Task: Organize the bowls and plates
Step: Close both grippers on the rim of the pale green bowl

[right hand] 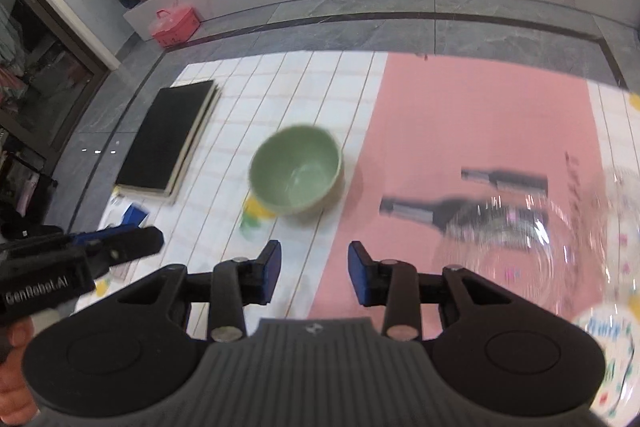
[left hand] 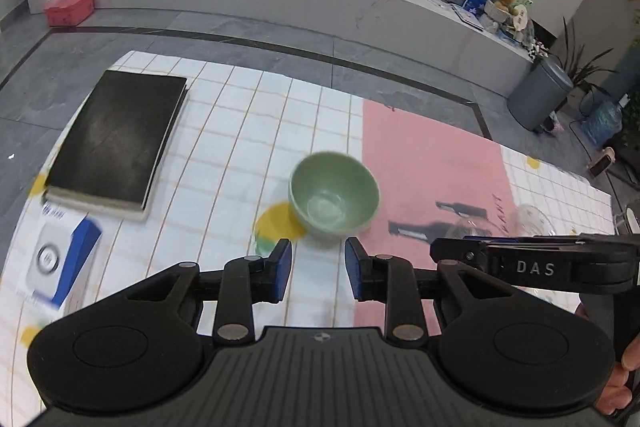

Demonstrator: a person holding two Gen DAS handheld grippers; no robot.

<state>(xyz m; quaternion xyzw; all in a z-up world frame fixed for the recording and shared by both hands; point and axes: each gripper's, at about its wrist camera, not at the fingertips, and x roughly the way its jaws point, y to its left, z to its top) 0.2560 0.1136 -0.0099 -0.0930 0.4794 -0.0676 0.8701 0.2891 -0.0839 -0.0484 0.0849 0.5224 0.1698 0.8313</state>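
At ten o'clock on the tiled surface lies a black notebook. Near the middle, a green bowl sits upright and empty, beside the pink mat. The left gripper hovers just short of the bowl, fingers parted wide, holding nothing. The right gripper is likewise wide open and empty. At three to four o'clock in the right view, a clear glass bowl rests on the mat, blurred. Both bowls look rigid, slick and breakable; pinching the rim wall seems the safest hold.
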